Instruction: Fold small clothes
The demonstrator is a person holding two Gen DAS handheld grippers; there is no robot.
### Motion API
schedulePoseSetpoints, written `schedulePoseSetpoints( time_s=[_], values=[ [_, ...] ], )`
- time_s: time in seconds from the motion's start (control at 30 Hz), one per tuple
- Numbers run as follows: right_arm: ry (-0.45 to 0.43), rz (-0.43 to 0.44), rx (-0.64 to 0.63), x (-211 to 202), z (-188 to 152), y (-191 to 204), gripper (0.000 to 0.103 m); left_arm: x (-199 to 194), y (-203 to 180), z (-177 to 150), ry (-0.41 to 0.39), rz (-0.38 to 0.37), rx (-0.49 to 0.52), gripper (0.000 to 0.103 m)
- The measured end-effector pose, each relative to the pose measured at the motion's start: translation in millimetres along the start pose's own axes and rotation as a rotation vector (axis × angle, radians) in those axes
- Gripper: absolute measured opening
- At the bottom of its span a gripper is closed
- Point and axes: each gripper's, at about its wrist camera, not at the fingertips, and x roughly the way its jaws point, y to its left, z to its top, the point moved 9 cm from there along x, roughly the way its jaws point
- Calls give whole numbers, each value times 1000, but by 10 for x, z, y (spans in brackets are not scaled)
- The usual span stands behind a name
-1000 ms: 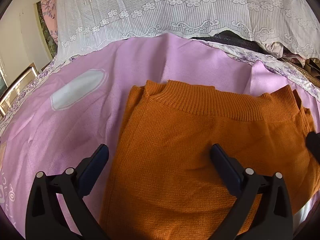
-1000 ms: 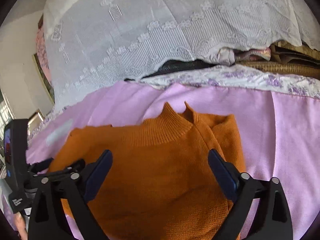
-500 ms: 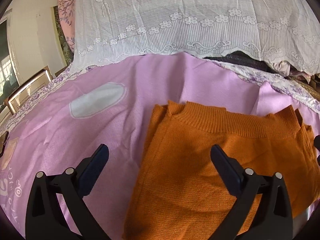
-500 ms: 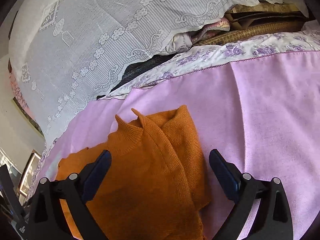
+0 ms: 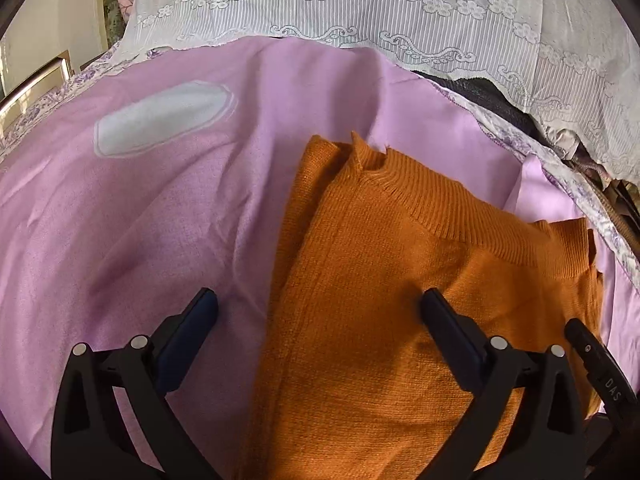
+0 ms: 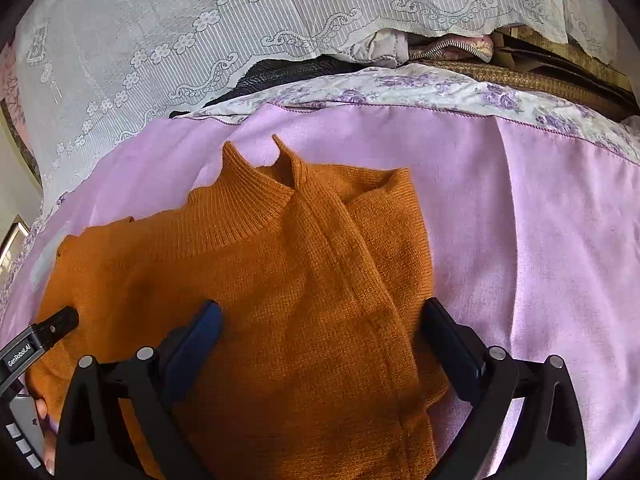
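Sweater (image 6: 280,280) lies part-folded near the bed's (image 6: 560,240) far edge, both grippers (image 5: 318,308) (image 6: 322,316) above it, fingers spread and empty, probably lining up the next fold.

pink sheet (image 5: 168,208); white patch (image 5: 164,118) on it | lace cloth (image 6: 208,20) behind | floral bedding (image 6: 420,84)

The orange sweater (image 6: 280,280) is coarse matt knit with a ribbed collar. The pink sheet (image 5: 160,208) beneath is smooth, soft cloth. Behind hangs sheer white lace (image 6: 200,20). The right gripper (image 6: 322,330) is matt black plastic.
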Motion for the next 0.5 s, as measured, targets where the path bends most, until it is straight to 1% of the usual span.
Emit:
schedulePoseSetpoints(
  time_s=[0.1,0.17,0.2,0.3,0.37,0.43,0.47,0.5],
  values=[
    [-32,46,82,-82,11,-121,99,-123,19,9,-49,7,2,99],
    [-65,104,151,-173,11,-214,99,-207,7,-2,-76,12,18,99],
    [-77,106,168,-215,5,-257,99,-228,1,-19,-77,17,33,99],
    [-58,77,142,-260,-89,-275,99,-166,-44,-164,-25,51,95,99],
    [-17,8,89,-245,-177,-262,100,-110,-34,-258,5,66,104,99],
    [5,-50,23,-257,-245,-225,100,-123,-4,-296,12,46,90,99],
    [5,-64,7,-284,-271,-220,100,-135,18,-323,19,33,83,99],
    [7,-60,5,-305,-294,-224,100,-167,47,-348,24,16,69,99]
  ],
)
